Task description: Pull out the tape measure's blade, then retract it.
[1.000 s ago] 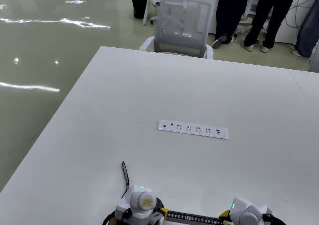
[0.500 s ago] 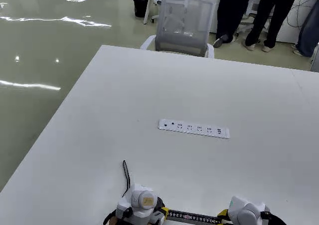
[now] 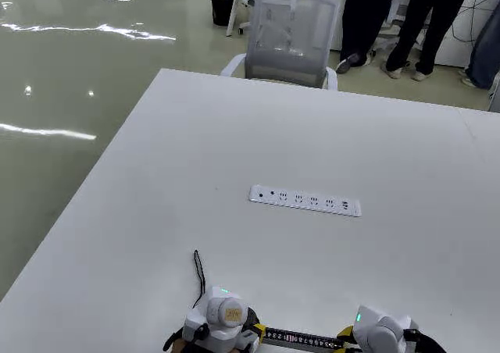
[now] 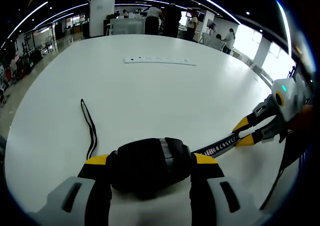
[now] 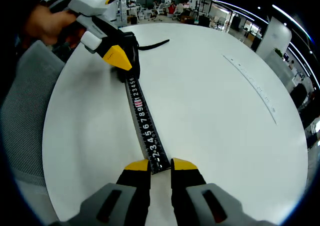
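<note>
In the left gripper view, the black tape measure case (image 4: pixel 150 173) sits clamped between the yellow-tipped jaws of my left gripper (image 4: pixel 151 161). Its numbered blade (image 4: pixel 220 147) runs right to my right gripper (image 4: pixel 252 131), which pinches the far end. In the right gripper view, my right gripper (image 5: pixel 160 165) is shut on the blade's tip, and the blade (image 5: pixel 144 121) stretches away to the case (image 5: pixel 129 46). In the head view both grippers sit at the bottom edge, left gripper (image 3: pixel 248 333) and right gripper (image 3: pixel 348 336), with the short drawn-out blade (image 3: pixel 301 340) between them. The case's black strap (image 3: pixel 198 271) lies on the white table (image 3: pixel 234 150).
A white power strip (image 3: pixel 305 201) lies flat mid-table, well beyond the grippers. A grey mesh chair (image 3: pixel 291 37) stands at the far edge, with people's legs (image 3: pixel 406 17) behind it. The table's left edge drops to a shiny floor (image 3: pixel 70 72).
The right gripper has edged slightly left toward the left gripper, so the exposed blade is a little shorter. The left gripper and case have held their place.
</note>
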Demonstrator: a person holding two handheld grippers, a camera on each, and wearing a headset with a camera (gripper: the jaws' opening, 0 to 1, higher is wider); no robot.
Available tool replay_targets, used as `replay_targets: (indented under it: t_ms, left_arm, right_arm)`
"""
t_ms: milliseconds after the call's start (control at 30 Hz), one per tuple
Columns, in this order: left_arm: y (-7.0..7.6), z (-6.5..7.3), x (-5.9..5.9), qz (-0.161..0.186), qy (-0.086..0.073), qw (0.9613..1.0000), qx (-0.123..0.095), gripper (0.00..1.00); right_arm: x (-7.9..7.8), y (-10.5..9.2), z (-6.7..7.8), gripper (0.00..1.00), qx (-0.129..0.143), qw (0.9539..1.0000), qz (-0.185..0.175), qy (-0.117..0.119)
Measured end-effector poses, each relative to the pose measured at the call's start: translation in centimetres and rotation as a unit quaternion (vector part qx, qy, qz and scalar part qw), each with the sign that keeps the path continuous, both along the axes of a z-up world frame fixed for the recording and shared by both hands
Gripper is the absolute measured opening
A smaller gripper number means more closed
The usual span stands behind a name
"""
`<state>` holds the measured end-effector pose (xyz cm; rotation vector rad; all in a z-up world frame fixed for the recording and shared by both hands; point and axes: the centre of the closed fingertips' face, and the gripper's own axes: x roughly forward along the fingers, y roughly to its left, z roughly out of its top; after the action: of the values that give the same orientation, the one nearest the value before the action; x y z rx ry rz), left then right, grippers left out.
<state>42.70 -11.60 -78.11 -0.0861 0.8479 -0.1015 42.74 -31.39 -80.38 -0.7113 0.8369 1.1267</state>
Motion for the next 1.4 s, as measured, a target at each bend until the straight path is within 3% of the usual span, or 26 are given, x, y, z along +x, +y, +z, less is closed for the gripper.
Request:
replay_targets:
  t_ms: [1400]
  left_arm:
    - [0.0, 0.0, 0.0, 0.000, -0.001, 1.0000, -0.001, 0.60]
  right_arm:
    - [-0.2, 1.4, 0.0, 0.12, -0.002, 0.9997, 0.021, 0.008]
